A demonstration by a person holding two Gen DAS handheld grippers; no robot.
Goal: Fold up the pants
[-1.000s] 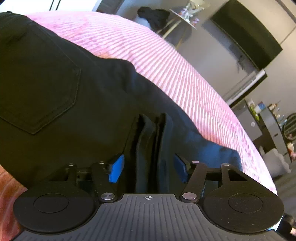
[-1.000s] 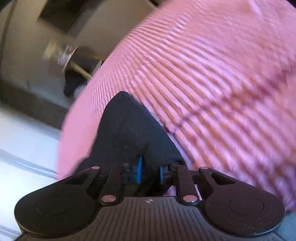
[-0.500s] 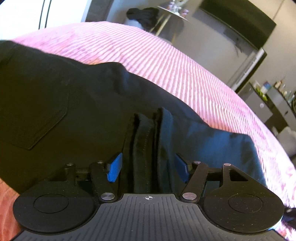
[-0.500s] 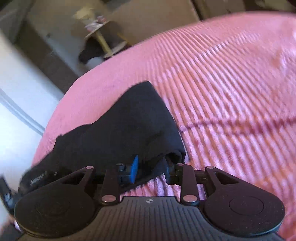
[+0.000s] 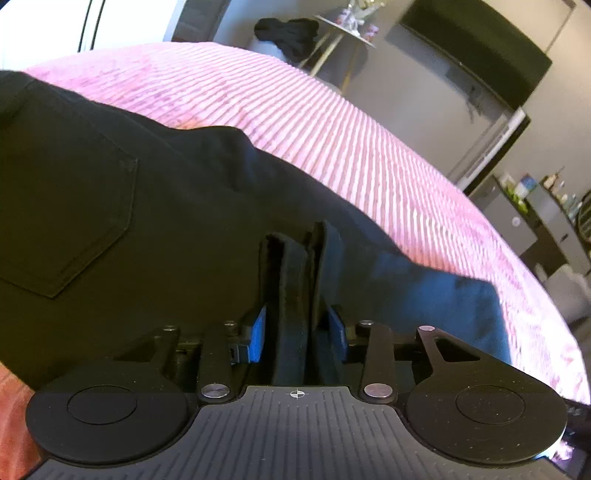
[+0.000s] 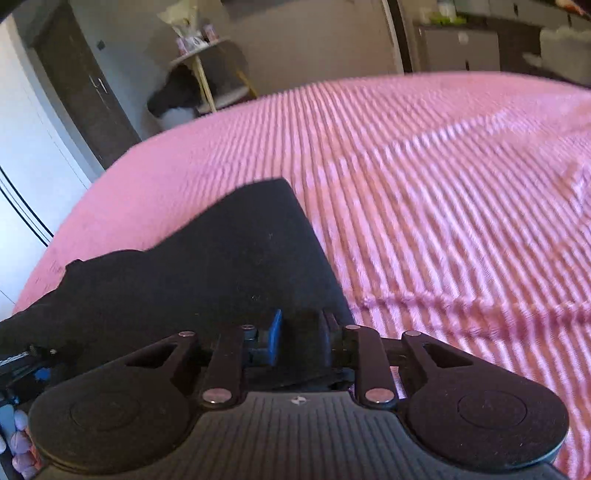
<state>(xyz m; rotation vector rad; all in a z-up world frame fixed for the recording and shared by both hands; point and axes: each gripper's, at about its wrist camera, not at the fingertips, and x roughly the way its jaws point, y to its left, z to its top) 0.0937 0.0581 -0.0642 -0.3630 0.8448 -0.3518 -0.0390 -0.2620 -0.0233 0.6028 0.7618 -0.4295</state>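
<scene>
Black pants (image 5: 155,206) lie across a pink striped bedspread (image 5: 332,122), a back pocket (image 5: 74,206) showing at the left of the left wrist view. My left gripper (image 5: 297,332) is shut on a bunched fold of the pants' edge, which stands up between its blue pads (image 5: 258,332). In the right wrist view the pants (image 6: 221,266) spread ahead and to the left on the bedspread (image 6: 443,203). My right gripper (image 6: 299,336) is shut on the near edge of the pants, low over the bed.
A small round side table (image 5: 343,26) with dark clothes (image 5: 288,29) stands beyond the far edge of the bed. A dark TV (image 5: 476,51) hangs on the wall, with cabinets (image 5: 535,221) at right. A dark door (image 6: 85,96) stands at left.
My right gripper has swung and lowered toward the bed, carrying its pants end so more fabric lies spread ahead. My left gripper keeps its hold, with its view shifting slightly.
</scene>
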